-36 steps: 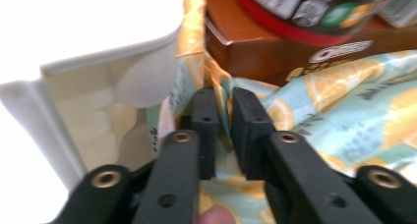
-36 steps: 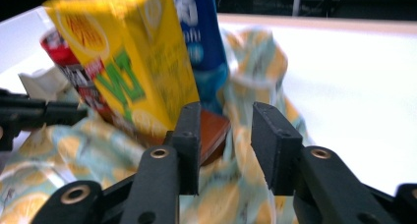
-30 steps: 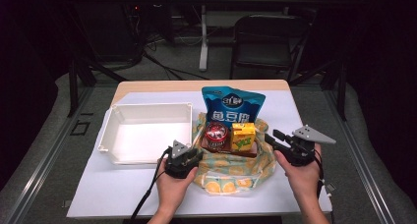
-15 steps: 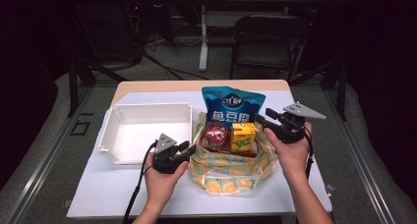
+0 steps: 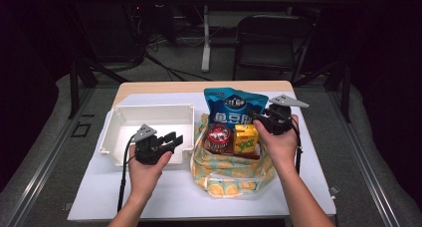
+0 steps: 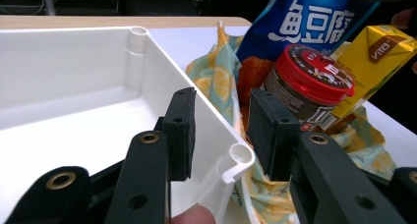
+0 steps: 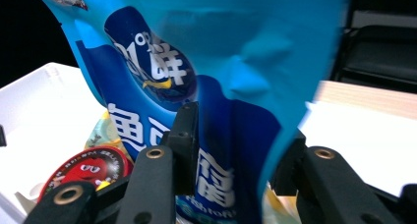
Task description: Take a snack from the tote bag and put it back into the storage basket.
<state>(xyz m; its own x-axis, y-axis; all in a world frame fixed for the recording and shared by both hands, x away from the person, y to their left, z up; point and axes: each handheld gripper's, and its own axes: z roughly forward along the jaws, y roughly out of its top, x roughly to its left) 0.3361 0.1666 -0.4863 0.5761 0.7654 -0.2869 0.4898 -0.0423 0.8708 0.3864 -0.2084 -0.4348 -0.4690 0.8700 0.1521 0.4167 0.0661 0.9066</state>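
Note:
A tall blue snack bag [image 5: 234, 110] stands at the back of a lemon-print cloth bag [image 5: 226, 174], behind a red-lidded jar [image 5: 219, 135] and a yellow juice carton [image 5: 245, 138]. My right gripper [image 5: 256, 116] is open at the snack bag's right side. In the right gripper view the snack bag [image 7: 216, 86] stands between the spread jaws of that gripper [image 7: 236, 150]. My left gripper [image 5: 169, 140] is open at the near right corner of the white tray [image 5: 144, 122]. In the left gripper view its jaws [image 6: 221, 130] straddle the tray corner [image 6: 238, 157], with the jar [image 6: 310, 79] and carton [image 6: 378, 62] beyond.
The tray and cloth bag rest on a white sheet [image 5: 149, 197] over a wooden table [image 5: 164, 87]. A black chair [image 5: 271, 40] and table legs stand on the floor behind. Bare sheet lies in front of the tray and to the right of the cloth bag.
My right gripper has moved forward and left, up to the blue snack bag. My left gripper has shifted left, from the cloth bag to the tray's corner.

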